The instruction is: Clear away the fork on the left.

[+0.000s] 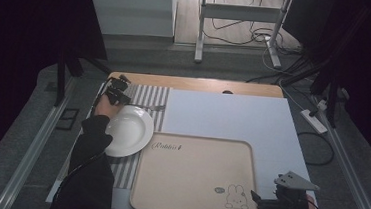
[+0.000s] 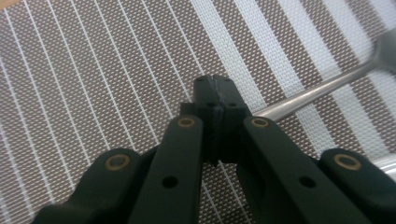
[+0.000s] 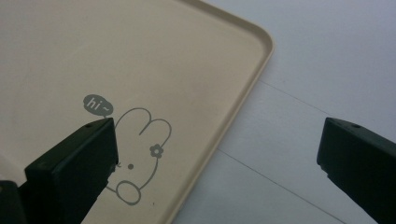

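My left gripper [image 1: 118, 97] [image 2: 215, 91] rests low on the striped placemat [image 1: 146, 94] [image 2: 93, 70] at the table's far left. Its jaws are pressed together at the end of a metal utensil's handle [image 2: 317, 91], which runs off to the right [image 1: 150, 106]. A white plate [image 1: 130, 130] lies on the placemat just in front of that hand. My right gripper [image 1: 257, 200] [image 3: 219, 140] is open at the near right corner of the beige tray [image 1: 193, 170] [image 3: 140, 56], with nothing between its jaws. One jaw hangs over the rabbit drawing [image 3: 140, 158], the other over the white sheet.
A white sheet [image 1: 232, 116] covers the right part of the wooden table [image 1: 195, 83] and lies under the tray. Beyond the table are a metal stand [image 1: 240, 18], loose cables and a power strip [image 1: 313, 120] on the floor.
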Action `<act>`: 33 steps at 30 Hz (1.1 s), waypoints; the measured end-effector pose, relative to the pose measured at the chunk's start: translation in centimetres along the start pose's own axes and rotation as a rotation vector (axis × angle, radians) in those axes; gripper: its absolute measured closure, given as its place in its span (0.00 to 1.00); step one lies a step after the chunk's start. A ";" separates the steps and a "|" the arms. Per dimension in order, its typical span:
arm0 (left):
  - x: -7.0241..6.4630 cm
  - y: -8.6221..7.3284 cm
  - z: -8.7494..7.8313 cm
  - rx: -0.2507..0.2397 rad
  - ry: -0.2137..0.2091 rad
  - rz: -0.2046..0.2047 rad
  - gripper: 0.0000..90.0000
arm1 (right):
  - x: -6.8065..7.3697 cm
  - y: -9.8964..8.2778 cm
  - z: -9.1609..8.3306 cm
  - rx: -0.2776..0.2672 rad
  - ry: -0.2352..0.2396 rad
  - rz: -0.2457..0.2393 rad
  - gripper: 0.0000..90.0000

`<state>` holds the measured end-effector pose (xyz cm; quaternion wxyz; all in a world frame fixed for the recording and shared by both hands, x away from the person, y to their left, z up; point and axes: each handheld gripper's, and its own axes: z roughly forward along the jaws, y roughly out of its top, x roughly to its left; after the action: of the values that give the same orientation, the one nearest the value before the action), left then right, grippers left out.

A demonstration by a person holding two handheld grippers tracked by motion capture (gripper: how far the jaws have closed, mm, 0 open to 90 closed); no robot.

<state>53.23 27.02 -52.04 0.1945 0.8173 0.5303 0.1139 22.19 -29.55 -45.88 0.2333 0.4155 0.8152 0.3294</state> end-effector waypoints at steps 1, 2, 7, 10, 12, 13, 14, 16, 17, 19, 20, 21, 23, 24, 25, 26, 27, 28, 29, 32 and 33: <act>0.1 -0.1 0.0 0.002 0.000 0.000 0.98 | 0.0 0.0 0.0 0.002 0.002 0.000 0.00; 0.1 -0.2 -0.1 0.006 -0.002 0.000 0.98 | 0.0 0.0 0.0 0.003 0.001 0.000 0.00; 0.1 -0.7 -0.6 0.043 -0.045 0.019 0.99 | 0.0 0.0 0.0 0.004 -0.002 -0.002 0.00; 0.2 -1.1 -0.9 0.058 -0.078 0.021 0.99 | 0.0 0.0 0.0 0.004 -0.002 -0.005 0.00; 0.2 -1.2 -1.1 0.075 -0.083 0.025 0.99 | 0.1 0.0 0.1 0.005 -0.003 -0.007 0.00; 0.3 -1.3 -1.1 0.083 -0.078 0.028 0.99 | 0.1 0.0 0.1 0.006 -0.003 -0.006 0.00; 0.4 -1.3 -1.1 0.089 -0.083 0.026 0.99 | 0.1 0.0 0.1 0.006 -0.003 -0.007 0.00; 0.6 -1.3 -1.1 0.085 -0.097 0.026 0.99 | 0.1 0.0 0.1 0.008 -0.003 -0.007 0.00; 0.6 -1.2 -1.1 0.082 -0.102 0.026 0.99 | 0.1 0.0 0.1 0.010 0.000 -0.007 0.00; 0.6 -1.1 -1.1 0.062 -0.099 0.019 0.98 | 0.0 0.1 0.1 0.011 0.000 -0.006 0.00; 0.7 -1.1 -1.3 0.043 -0.107 0.013 0.98 | 0.1 0.1 0.1 0.011 0.000 -0.005 0.00; 0.8 -0.9 -1.4 0.029 -0.117 0.005 0.94 | 0.0 0.1 0.1 0.012 0.001 -0.004 0.00; 0.6 -0.6 -1.6 0.006 -0.115 -0.002 0.83 | 0.0 0.1 0.1 0.011 0.001 -0.005 0.00; 0.5 -0.3 -1.6 0.001 -0.117 0.001 0.80 | 0.0 0.1 0.1 0.012 0.001 -0.006 0.00; 0.3 -0.1 -1.6 -0.010 -0.117 0.005 0.74 | 0.0 0.1 0.1 0.012 0.001 -0.006 0.00; 0.1 0.1 -1.6 -0.023 -0.124 0.009 0.66 | 0.0 0.1 0.1 0.012 0.002 -0.006 0.00; -0.1 0.2 -1.6 -0.032 -0.136 0.015 0.61 | 0.0 0.0 0.1 0.012 0.002 -0.006 0.00; -0.3 0.4 -1.4 -0.039 -0.146 0.022 0.56 | 0.0 0.0 0.1 0.012 0.002 -0.007 0.00; -0.6 0.6 -1.3 -0.039 -0.153 0.032 0.48 | 0.0 0.0 0.1 0.011 0.002 -0.007 0.00; -1.6 1.1 -0.7 -0.031 -0.185 0.051 0.31 | 0.0 0.0 0.1 0.010 0.002 -0.007 0.00; -2.0 1.3 -0.4 -0.024 -0.182 0.065 0.24 | 0.0 0.0 0.1 0.010 0.002 -0.007 0.00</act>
<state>53.34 24.82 -51.04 0.2475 0.8387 0.4824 0.0518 22.22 -29.48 -45.91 0.2316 0.4134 0.8185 0.3250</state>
